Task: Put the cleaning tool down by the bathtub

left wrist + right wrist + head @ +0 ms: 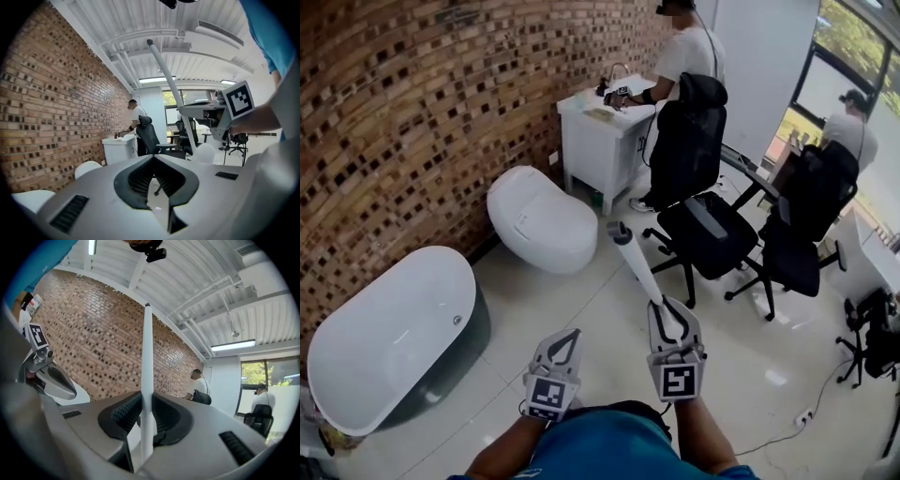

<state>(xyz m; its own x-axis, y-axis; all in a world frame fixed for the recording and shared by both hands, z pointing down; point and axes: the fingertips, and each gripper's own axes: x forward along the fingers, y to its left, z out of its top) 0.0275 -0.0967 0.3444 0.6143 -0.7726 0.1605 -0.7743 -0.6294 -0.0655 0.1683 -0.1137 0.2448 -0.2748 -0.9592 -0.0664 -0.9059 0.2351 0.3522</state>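
Observation:
The cleaning tool (pixel 636 262) is a long white handle with a dark tip, and its working end is hidden. My right gripper (pixel 671 317) is shut on its lower part and holds it pointing forward and up over the tiled floor. In the right gripper view the handle (pixel 147 362) rises straight up between the ribbed pads (pixel 125 413). My left gripper (pixel 566 343) hangs just left of it with its fingers drawn together and nothing in them. The white oval bathtub (pixel 394 328) stands along the brick wall at the lower left, well away from both grippers.
A white toilet (pixel 539 220) sits beyond the tub. Further back a person works at a white vanity (pixel 600 131). Two black office chairs (pixel 703 216) stand at right, and another person sits by the window. Open tiled floor (pixel 544 309) lies between the tub and the grippers.

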